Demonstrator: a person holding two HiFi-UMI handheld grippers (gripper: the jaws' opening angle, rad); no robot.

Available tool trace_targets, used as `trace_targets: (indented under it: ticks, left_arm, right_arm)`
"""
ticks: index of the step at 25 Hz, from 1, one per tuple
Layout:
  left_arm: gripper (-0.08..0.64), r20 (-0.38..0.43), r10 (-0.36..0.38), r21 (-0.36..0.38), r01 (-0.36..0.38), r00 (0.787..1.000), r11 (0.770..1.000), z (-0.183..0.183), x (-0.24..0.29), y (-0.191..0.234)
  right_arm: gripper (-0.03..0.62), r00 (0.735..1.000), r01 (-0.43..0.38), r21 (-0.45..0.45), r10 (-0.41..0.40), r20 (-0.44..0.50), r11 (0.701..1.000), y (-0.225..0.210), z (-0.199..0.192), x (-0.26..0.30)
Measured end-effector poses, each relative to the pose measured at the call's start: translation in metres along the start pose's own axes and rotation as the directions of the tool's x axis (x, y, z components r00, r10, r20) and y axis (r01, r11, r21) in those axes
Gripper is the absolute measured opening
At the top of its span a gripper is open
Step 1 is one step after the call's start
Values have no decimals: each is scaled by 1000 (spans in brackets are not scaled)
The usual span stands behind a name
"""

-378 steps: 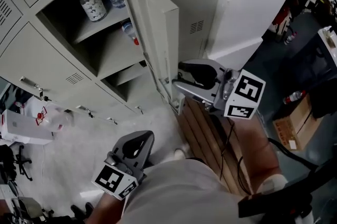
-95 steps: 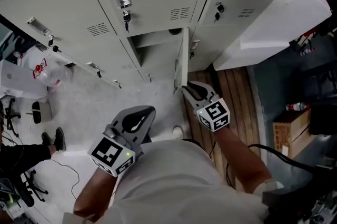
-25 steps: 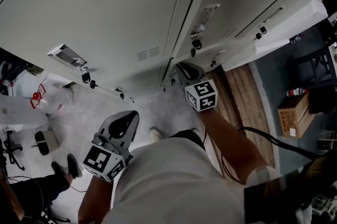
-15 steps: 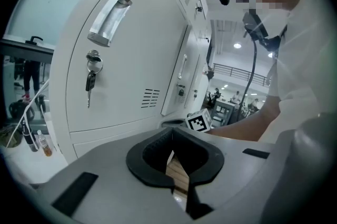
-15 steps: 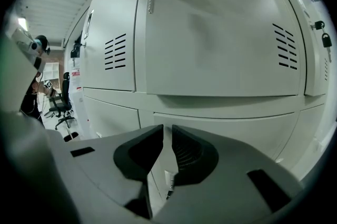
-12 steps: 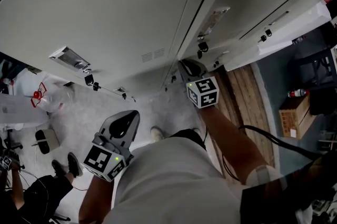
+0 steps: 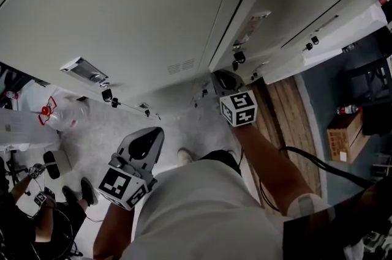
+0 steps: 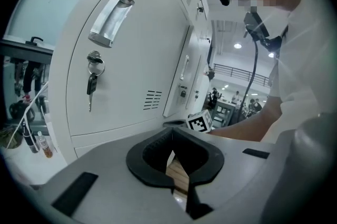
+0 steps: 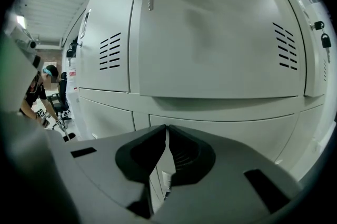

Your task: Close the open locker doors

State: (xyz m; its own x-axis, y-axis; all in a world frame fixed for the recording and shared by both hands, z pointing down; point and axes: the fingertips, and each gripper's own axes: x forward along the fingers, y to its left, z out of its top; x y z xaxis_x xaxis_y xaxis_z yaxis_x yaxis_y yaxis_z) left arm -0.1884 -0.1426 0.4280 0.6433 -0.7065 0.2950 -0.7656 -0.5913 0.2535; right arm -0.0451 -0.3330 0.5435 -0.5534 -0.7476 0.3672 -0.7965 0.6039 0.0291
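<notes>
The grey locker doors all lie flush in the head view, and none stands ajar. My right gripper sits low by the seam between two locker columns, near the floor. Its jaws have just been closing and meet at the tips, nothing between them. In the right gripper view a keyed door fills the frame close ahead, with lower doors beneath. My left gripper hangs back over the floor, shut and empty. The left gripper view shows a door handle and hanging key.
A wooden platform runs along the lockers' right side beside a white cabinet. A cardboard box and a black cable lie further right. A plastic bag and a seated person are at the left.
The lower door that stood open a few seconds ago is now flush. Over the last second both grippers stayed nearly in place; a person has come further into view at the lower left.
</notes>
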Motion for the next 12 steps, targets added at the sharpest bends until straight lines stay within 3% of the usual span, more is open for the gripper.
trace_targets:
  ticks: [12]
  left_arm:
    - [11, -4, -5, 17, 5, 1000, 1000, -3, -11, -11]
  right_arm:
    - [29, 1000, 21, 31, -21, -6, 999, 0, -1, 1]
